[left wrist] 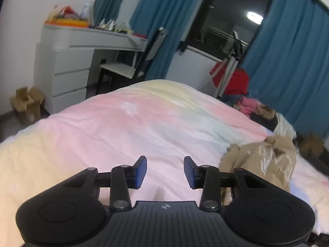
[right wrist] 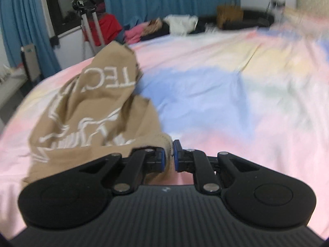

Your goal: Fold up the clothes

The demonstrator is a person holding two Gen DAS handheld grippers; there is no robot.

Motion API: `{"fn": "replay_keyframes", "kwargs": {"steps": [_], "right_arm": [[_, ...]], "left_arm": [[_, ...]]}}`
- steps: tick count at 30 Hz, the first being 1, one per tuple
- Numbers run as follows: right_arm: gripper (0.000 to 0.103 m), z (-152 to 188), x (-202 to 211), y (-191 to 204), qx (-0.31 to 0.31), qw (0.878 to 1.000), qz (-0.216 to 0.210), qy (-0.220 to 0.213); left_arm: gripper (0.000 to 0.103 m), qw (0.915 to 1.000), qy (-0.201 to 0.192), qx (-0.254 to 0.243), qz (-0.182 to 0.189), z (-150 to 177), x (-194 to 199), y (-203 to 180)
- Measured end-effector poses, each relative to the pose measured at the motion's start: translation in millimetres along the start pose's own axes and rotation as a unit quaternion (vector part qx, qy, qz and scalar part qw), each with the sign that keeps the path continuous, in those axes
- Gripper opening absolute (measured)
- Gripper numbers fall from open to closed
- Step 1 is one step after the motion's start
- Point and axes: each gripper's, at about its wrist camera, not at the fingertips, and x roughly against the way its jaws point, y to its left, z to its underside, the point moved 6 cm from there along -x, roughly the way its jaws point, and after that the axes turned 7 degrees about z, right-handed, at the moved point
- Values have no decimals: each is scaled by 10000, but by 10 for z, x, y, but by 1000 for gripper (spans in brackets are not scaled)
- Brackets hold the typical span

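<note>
**Tan garment pinched in your right gripper, left gripper free**

Tan fabric fills the left half of your right wrist view: the garment (right wrist: 92, 111) is bunched and lifted in a heap over the bed (right wrist: 226, 86), white printed lettering and a line drawing showing on its upper face. Your right gripper (right wrist: 169, 156) is clenched on an edge of it, a ribbed hem caught between the blue pads (right wrist: 162, 158), which stand nearly together with only the cloth between them. The rest of the garment trails away to the left of the fingers, down to the pastel quilt.

Your left gripper (left wrist: 165, 171) is released, its blue pads (left wrist: 141, 170) well apart with nothing between them, hanging above the pink part of the bed (left wrist: 123, 127). From that side the same garment (left wrist: 259, 160) lies crumpled to the right of the fingers, apart from them.

Beyond the far edge of the bed you have a pile of other clothes (right wrist: 160, 27) in pink, black and white. A white desk with drawers (left wrist: 67, 61) and blue curtains (left wrist: 287, 51) stand behind.
</note>
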Motion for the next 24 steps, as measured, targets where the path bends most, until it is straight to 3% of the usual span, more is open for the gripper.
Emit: {"fn": "replay_keyframes", "kwargs": {"steps": [3, 5, 7, 9, 10, 13, 15, 20, 22, 24], "right_arm": [[12, -31, 18, 0, -189, 9997, -134, 2], [11, -107, 75, 46, -232, 9990, -342, -155], [10, -188, 154, 108, -271, 9972, -598, -350], [10, -242, 234, 147, -256, 9957, -726, -508], [9, -270, 287, 138, -352, 9939, -873, -568], [9, -357, 448, 109, -638, 9865, -1311, -747], [9, -420, 548, 103, -781, 9807, -1575, -853], [9, -446, 670, 112, -834, 9740, -1875, -960], [9, -450, 661, 96, -865, 9739, -1866, -962], [9, -454, 651, 80, -895, 9738, -1857, -964]], "left_arm": [[44, 9986, 314, -154, 409, 75, -4, -102], [51, 9944, 524, -472, 785, 157, 5, -268], [65, 9859, 738, -899, 1205, 274, 3, -481], [70, 9704, 936, -1459, 1680, 454, 0, -757], [77, 9605, 1022, -1741, 1917, 558, 8, -898], [86, 9269, 1272, -2541, 2451, 961, 103, -1291], [86, 9099, 1102, -3166, 2442, 1230, 220, -1456], [86, 9369, 450, -3061, 1627, 1264, 97, -1508], [85, 9557, 324, -2594, 1350, 1163, 37, -1376], [86, 9676, 158, -2175, 1273, 1026, 74, -1259]]}}
